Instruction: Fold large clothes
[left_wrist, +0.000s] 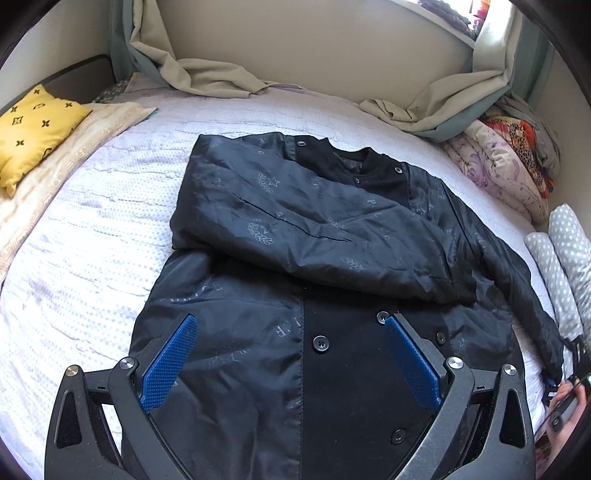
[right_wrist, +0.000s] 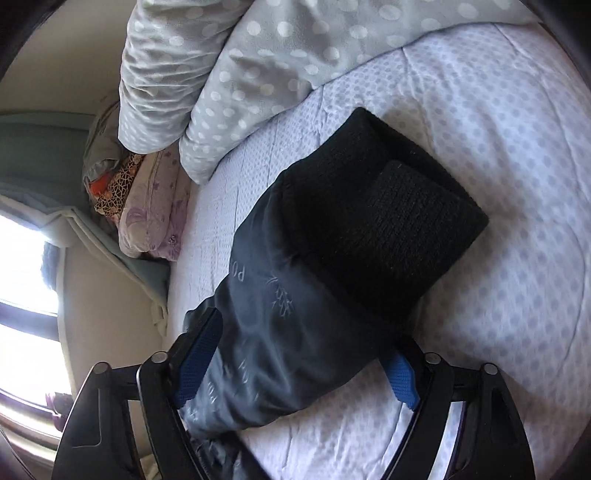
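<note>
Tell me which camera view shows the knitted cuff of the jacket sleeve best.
The right wrist view. The black knitted cuff fills the middle of the picture, its ribbing clear, lying on the bedspread ahead of the right gripper. In the left wrist view the sleeve runs to the right edge, where its cuff end is too dark and small to make out.

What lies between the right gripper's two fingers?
The jacket's sleeve, its knit cuff pointing away over the bed; the right wrist view shows it.
</note>
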